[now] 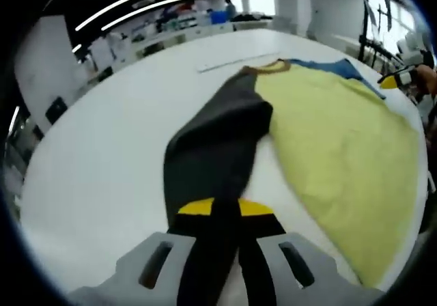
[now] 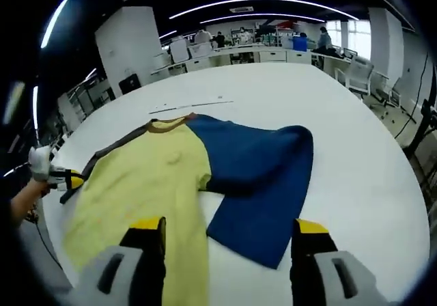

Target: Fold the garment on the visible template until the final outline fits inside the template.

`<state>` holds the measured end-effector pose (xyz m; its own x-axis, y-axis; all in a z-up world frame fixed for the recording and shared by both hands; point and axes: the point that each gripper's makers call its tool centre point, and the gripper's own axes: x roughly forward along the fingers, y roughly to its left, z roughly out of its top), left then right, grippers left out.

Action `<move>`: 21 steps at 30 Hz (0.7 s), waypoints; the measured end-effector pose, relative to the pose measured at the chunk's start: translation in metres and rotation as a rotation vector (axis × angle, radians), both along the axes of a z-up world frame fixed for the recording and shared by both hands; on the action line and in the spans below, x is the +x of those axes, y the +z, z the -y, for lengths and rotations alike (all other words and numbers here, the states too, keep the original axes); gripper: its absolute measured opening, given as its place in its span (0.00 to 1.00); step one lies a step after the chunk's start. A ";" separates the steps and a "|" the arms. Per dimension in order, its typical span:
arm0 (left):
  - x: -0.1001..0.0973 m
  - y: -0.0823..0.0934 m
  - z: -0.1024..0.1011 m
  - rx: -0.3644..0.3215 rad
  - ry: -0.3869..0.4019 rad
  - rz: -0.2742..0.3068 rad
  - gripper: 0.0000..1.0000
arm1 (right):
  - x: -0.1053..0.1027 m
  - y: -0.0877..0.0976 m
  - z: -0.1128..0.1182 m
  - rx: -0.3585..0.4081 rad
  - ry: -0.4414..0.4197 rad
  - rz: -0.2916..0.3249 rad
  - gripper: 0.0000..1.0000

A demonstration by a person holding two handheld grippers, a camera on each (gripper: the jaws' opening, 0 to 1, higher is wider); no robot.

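Observation:
A T-shirt lies spread on the white table (image 1: 95, 183). It has a yellow body (image 1: 328, 149), a brown collar (image 1: 270, 66), a dark grey sleeve (image 1: 218, 135) and a blue sleeve (image 2: 263, 162). My left gripper (image 1: 225, 209) is shut on the end of the dark grey sleeve, which runs up from between its yellow tips toward the collar. My right gripper (image 2: 229, 232) is open, its jaws wide apart over the near edge of the blue sleeve and the yellow body (image 2: 143, 183). The right gripper (image 1: 397, 80) also shows at the shirt's far side, and the left gripper (image 2: 67, 180) at the grey sleeve (image 2: 113, 152).
A thin pale strip (image 2: 191, 106) lies on the table (image 2: 355, 135) just beyond the collar (image 2: 167, 125). Desks, a chair (image 2: 355, 74) and shelving ring the room behind the table. A hand (image 2: 24, 200) holds the left gripper at the table's left edge.

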<state>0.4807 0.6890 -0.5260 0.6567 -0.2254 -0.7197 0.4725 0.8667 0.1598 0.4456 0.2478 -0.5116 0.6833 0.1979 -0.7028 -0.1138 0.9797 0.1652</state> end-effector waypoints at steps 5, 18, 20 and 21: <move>0.000 0.003 -0.005 -0.029 0.038 0.007 0.01 | -0.011 -0.011 0.009 -0.031 -0.048 -0.023 0.58; 0.004 0.014 -0.053 0.027 0.137 0.090 0.01 | -0.017 -0.023 0.038 -0.090 -0.195 -0.015 0.34; 0.004 0.013 -0.059 0.037 0.154 0.091 0.01 | -0.018 -0.023 0.038 -0.087 -0.206 -0.019 0.33; 0.004 0.013 -0.061 0.039 0.156 0.093 0.01 | -0.018 -0.023 0.040 -0.091 -0.213 -0.022 0.33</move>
<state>0.4849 0.7497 -0.5128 0.7454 -0.0885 -0.6607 0.3142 0.9208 0.2311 0.4273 0.2083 -0.5345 0.6874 -0.0145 -0.7262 0.1000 0.9922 0.0748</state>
